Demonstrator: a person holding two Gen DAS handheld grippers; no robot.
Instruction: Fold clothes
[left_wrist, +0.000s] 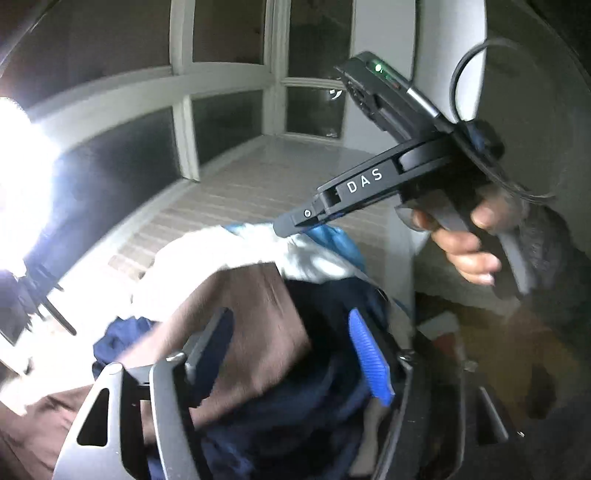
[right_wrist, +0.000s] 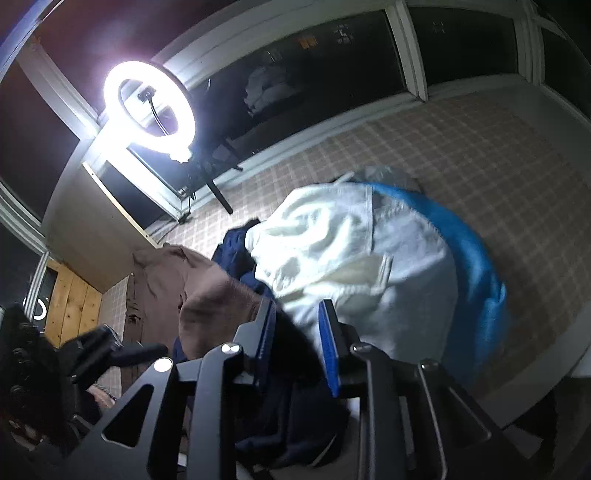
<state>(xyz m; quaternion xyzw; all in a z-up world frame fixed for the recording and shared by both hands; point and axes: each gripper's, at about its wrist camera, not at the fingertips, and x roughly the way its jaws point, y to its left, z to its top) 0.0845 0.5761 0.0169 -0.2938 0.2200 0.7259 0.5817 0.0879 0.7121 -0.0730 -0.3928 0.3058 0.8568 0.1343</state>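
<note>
Navy garment (right_wrist: 291, 398) fills right gripper (right_wrist: 297, 347), marked "DAS".

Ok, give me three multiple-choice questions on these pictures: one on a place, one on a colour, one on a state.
1. Where is the ring light in the right wrist view?
A lower right
B upper left
C bottom centre

2. What colour is the biggest garment in that view?
A red
B green
C white

3. The left gripper is:
A open
B shut
C out of view

Answers: B, it glows at the upper left; C, the widest cloth there is white; A, its fingers stand wide apart.
</note>
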